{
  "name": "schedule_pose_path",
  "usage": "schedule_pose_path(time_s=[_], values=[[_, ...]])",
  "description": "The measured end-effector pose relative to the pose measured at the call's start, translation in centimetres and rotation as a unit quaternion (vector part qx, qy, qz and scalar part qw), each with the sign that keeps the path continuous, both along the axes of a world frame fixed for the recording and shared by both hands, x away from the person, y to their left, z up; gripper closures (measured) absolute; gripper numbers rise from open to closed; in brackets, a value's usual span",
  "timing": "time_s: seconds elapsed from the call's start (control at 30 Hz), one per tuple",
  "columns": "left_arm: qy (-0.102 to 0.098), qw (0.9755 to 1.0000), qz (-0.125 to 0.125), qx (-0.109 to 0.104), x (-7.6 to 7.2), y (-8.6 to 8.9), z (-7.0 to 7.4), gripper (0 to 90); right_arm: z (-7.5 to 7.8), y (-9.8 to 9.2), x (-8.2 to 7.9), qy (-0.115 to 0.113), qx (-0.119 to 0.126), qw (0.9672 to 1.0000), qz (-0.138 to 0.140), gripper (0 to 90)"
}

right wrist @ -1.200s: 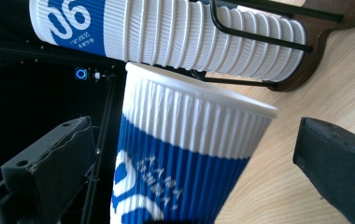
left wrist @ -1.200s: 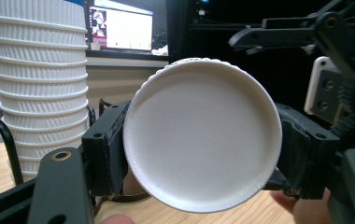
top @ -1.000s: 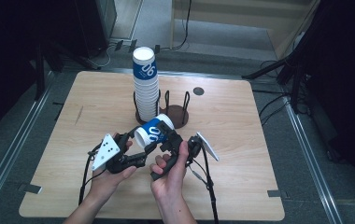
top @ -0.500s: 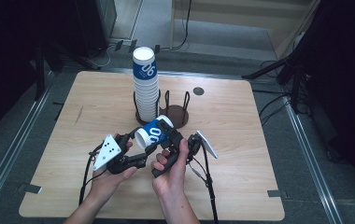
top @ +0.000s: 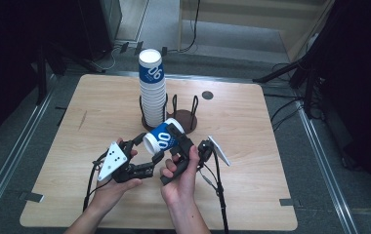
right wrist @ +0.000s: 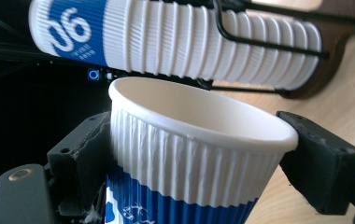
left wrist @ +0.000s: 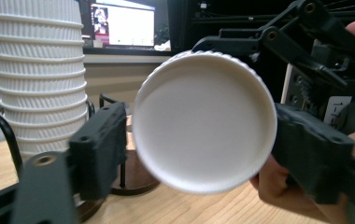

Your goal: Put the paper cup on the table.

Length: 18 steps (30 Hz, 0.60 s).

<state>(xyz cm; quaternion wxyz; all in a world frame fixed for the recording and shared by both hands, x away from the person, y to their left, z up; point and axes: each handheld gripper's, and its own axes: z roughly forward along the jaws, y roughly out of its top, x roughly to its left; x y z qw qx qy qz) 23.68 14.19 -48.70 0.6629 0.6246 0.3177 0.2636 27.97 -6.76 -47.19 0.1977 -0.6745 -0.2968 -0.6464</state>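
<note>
Right gripper (top: 176,141): its 2 black jaws are clamped on the ribbed wall of a single paper cup (top: 161,138), blue band with white lettering, just below the rim. In the right gripper view the cup (right wrist: 189,163) sits between the jaws, mouth open and empty.

Left gripper (top: 147,151): jaws spread on either side of the same cup, near its base end. In the left gripper view the cup's round white bottom (left wrist: 205,121) faces the camera between the 2 jaws; contact cannot be told.

Cup lies tilted, held above the wooden table (top: 271,146), base toward the left gripper.

Just behind it, a tall stack of ribbed cups (top: 153,87) stands upright in a black wire holder (top: 186,114) on a dark round base.
</note>
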Motion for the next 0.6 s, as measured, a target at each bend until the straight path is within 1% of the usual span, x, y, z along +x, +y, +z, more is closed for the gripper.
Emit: schedule_pose_path(time_s=[0.03,0.07,0.1,0.17,0.2,0.27,0.3,0.37,0.5,0.53,0.57,0.6], values=[[0.000,1.0000,0.000,0.000,0.0,0.0,0.0,17.5,0.1,-0.1,0.0,-0.007,-0.005,1.0000,-0.002,15.0],[0.004,1.0000,-0.003,-0.005,0.0,0.2,0.0,16.0,0.2,-0.2,0.0,-0.017,-0.013,0.9998,-0.005,15.0],[0.003,1.0000,-0.004,-0.004,0.0,0.3,0.0,14.4,0.4,-0.3,-0.1,-0.020,-0.016,0.9996,-0.007,15.0],[0.008,1.0000,0.000,-0.003,-0.1,0.5,0.0,14.0,0.7,-0.6,-0.1,-0.031,-0.024,0.9992,-0.012,15.1],[0.008,1.0000,0.000,-0.003,-0.1,0.5,0.0,13.3,0.7,-0.6,-0.1,-0.031,-0.024,0.9992,-0.012,15.1],[0.015,0.9999,-0.001,-0.002,-0.1,0.7,0.0,11.9,1.0,-0.9,-0.1,-0.043,-0.037,0.9983,-0.018,15.3],[0.018,0.9998,-0.001,0.001,-0.2,0.9,0.0,10.7,1.2,-1.0,0.0,-0.054,-0.047,0.9971,-0.023,15.4],[0.020,0.9998,0.004,0.005,-0.2,1.0,-0.1,9.9,1.5,-1.1,-0.1,-0.069,-0.065,0.9951,-0.029,15.6],[0.031,0.9994,0.012,0.011,-0.2,1.5,-0.2,9.6,1.9,-1.5,-0.1,-0.098,-0.090,0.9901,-0.045,15.6],[0.036,0.9991,0.017,0.015,-0.2,1.7,-0.2,9.1,2.1,-1.7,-0.2,-0.113,-0.104,0.9868,-0.051,15.6],[0.036,0.9991,0.017,0.015,-0.2,1.7,-0.2,8.7,2.1,-1.7,-0.2,-0.113,-0.104,0.9868,-0.051,15.6],[0.039,0.9989,0.022,0.017,-0.2,1.7,-0.2,8.7,2.2,-1.8,-0.2,-0.121,-0.110,0.9853,-0.050,15.6]])
